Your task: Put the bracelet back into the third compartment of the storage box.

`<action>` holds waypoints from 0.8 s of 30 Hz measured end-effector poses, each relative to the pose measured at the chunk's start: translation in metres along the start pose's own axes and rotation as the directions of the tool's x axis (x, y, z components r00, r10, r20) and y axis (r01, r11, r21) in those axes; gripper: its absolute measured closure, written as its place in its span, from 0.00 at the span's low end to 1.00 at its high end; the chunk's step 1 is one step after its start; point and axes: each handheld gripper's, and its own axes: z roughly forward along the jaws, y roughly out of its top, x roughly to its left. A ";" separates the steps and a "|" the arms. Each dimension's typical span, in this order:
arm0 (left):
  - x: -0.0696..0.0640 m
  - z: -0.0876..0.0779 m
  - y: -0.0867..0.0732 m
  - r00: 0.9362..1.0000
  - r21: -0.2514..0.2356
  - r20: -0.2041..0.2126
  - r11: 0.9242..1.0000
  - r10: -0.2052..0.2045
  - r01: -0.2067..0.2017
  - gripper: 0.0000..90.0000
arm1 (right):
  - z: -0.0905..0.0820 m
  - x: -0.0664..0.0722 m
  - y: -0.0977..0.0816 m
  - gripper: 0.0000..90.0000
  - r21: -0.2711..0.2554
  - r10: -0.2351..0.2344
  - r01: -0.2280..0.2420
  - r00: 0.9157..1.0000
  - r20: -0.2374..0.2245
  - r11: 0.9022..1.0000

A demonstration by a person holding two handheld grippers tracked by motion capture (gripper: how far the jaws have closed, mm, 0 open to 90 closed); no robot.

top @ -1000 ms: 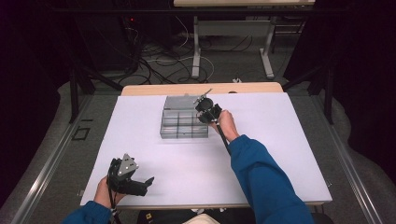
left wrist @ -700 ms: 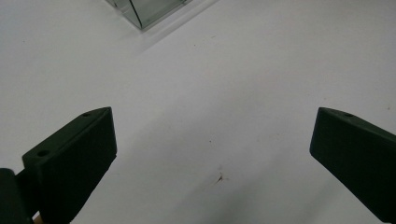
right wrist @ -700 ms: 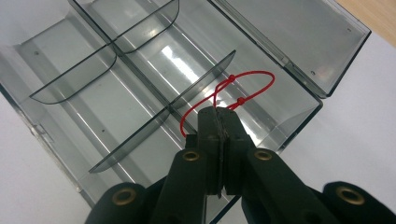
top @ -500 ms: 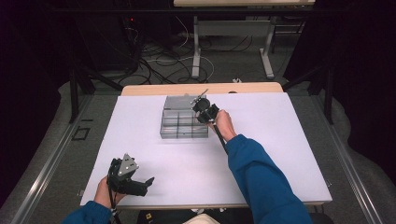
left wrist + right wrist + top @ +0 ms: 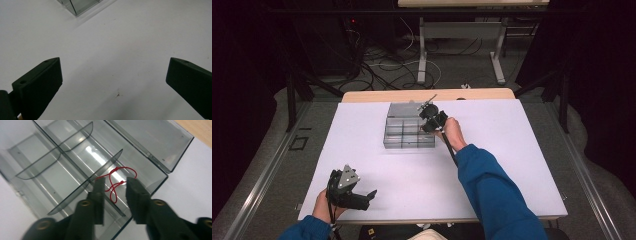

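right tool over red string, jaws parting

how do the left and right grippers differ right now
The right gripper hangs over the clear divided box, its fingers just opened a little, a red string lying loose in the compartment between them. The left gripper sits far from the box over the bare white table, fingers spread much wider with nothing between them. Both are black and hand-held.
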 end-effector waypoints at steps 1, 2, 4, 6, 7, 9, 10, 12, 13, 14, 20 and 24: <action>0.000 0.000 0.000 1.000 0.000 0.000 1.000 0.000 0.000 0.01 | -0.017 -0.002 0.007 0.69 0.211 -0.030 0.030 1.000 -0.007 0.977; 0.000 0.000 0.000 1.000 -0.001 -0.001 1.000 -0.001 0.001 0.01 | -0.020 -0.002 0.007 0.65 0.193 -0.017 0.022 1.000 -0.026 0.981; 0.000 0.000 0.000 1.000 0.001 -0.001 1.000 0.000 0.000 0.01 | -0.016 -0.001 -0.001 0.57 -0.011 0.012 -0.012 0.999 -0.035 1.000; 0.000 0.000 0.000 1.000 0.000 -0.002 1.000 0.000 0.000 0.01 | -0.029 -0.004 0.000 0.49 0.058 0.006 -0.003 0.999 -0.048 0.998; 0.000 0.000 0.000 1.000 0.000 -0.001 1.000 0.000 0.000 0.01 | -0.029 -0.004 -0.003 0.45 -0.018 0.019 -0.020 0.998 -0.066 1.000; 0.000 0.000 0.000 1.000 0.000 -0.002 1.000 0.000 0.000 0.01 | -0.041 -0.006 -0.005 0.40 0.035 0.014 -0.011 0.997 -0.077 0.999; 0.000 0.000 0.000 1.000 0.001 -0.002 1.000 0.000 0.000 0.01 | -0.046 -0.008 -0.006 0.37 0.047 -0.003 0.007 0.997 -0.081 0.999; 0.000 0.000 0.000 1.000 0.002 -0.002 1.000 0.001 -0.001 0.01 | -0.051 -0.009 -0.011 0.32 0.017 0.012 -0.010 0.995 -0.095 1.000; 0.000 0.000 0.000 1.000 0.002 -0.001 1.000 0.002 -0.002 0.01 | -0.052 -0.009 -0.014 0.29 -0.020 0.012 -0.014 0.995 -0.104 1.000; 0.000 0.000 0.000 1.000 0.002 -0.002 1.000 0.001 -0.001 0.01 | -0.056 -0.010 -0.015 0.27 -0.008 0.017 -0.018 0.994 -0.112 1.000; -0.001 0.000 0.000 1.000 0.003 -0.004 1.000 -0.006 0.006 0.01 | -0.070 -0.012 -0.028 0.17 -0.013 0.035 -0.037 0.989 -0.143 0.999; 0.000 -0.002 -0.001 1.000 0.007 -0.012 1.000 -0.003 0.003 0.01 | -0.078 -0.012 -0.037 0.13 -0.015 0.026 -0.029 0.985 -0.168 0.999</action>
